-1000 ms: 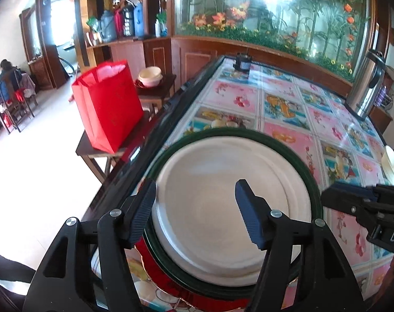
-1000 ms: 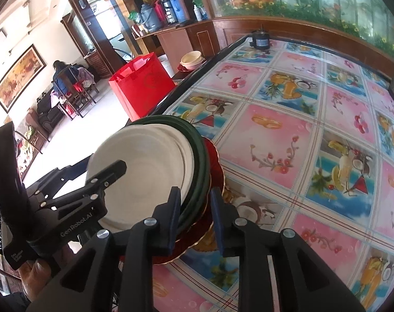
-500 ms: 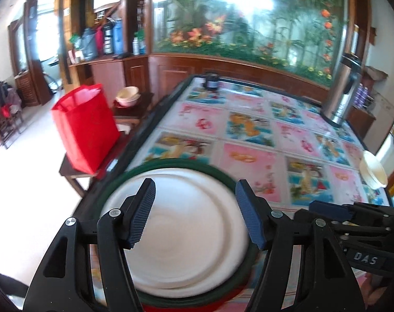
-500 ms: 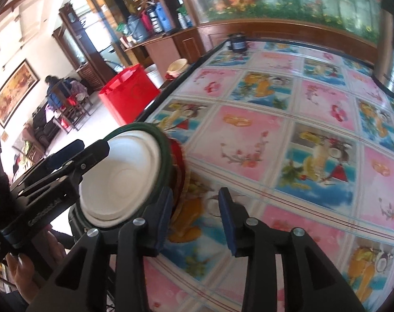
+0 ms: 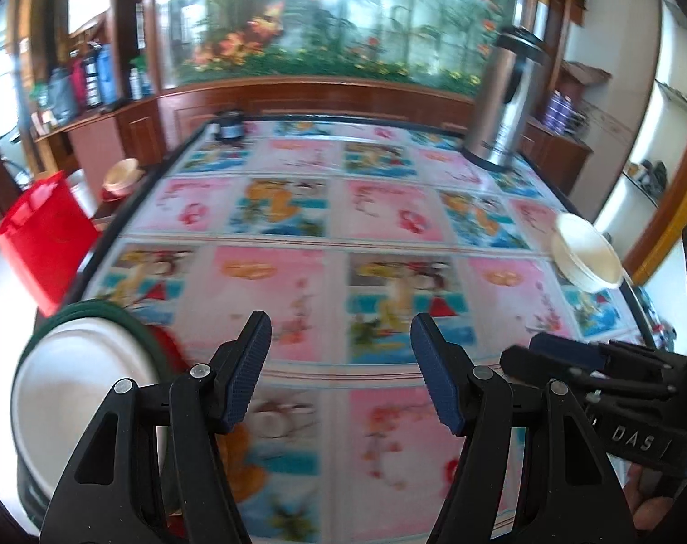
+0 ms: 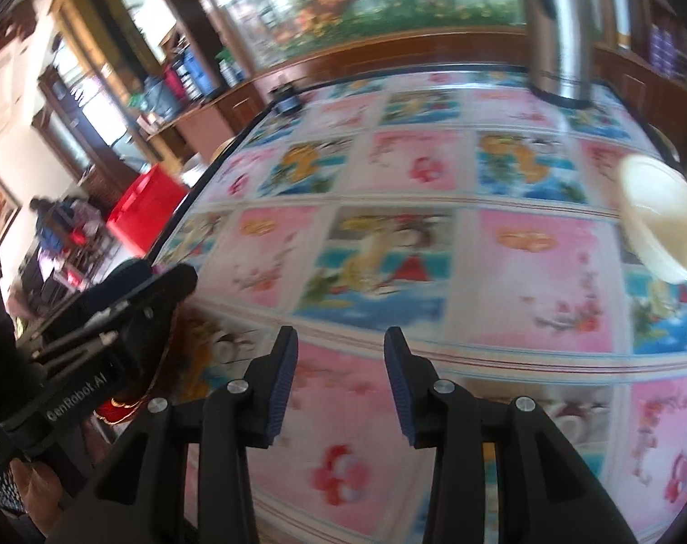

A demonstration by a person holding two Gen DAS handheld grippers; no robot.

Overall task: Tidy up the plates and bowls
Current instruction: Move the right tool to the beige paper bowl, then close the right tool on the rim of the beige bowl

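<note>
Hovering over bare tablecloth (image 5: 270, 281), left tongs (image 5: 341, 374) spread; right tongs (image 6: 341, 385) opening, empty.

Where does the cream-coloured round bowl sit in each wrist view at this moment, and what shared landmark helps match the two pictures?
Left wrist view: the cream-coloured round bowl is at the right edge, mid-height, on the patterned table's far right side.
Right wrist view: the bowl is at the right edge, slightly above mid-height, looking larger.
Shared landmark: the tall steel thermos urn, standing on the table beyond the bowl in both views.
</note>
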